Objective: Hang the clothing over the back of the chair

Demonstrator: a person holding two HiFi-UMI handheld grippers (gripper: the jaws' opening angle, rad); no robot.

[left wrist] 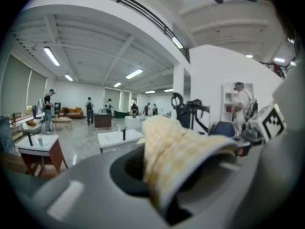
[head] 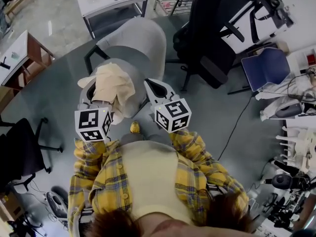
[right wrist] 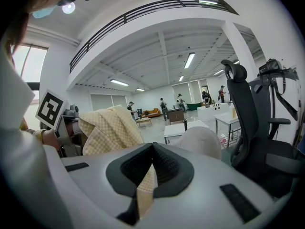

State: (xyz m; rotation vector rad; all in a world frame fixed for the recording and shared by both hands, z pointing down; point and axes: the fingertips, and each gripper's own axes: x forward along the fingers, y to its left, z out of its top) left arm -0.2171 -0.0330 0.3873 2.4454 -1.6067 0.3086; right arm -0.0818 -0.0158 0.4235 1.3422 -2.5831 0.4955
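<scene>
The left gripper (left wrist: 159,192) and right gripper (right wrist: 144,187) both pinch the yellow cloth (head: 116,85), holding it up close to the grey chair (head: 140,41); I think it next needs lifting over the chair's back.

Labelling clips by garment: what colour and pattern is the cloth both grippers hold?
The cloth is cream-yellow with a fine check; clearest in the right gripper view.

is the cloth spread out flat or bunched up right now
Bunched up: the cloth shows as a crumpled heap with deep folds, not stretched flat.
</scene>
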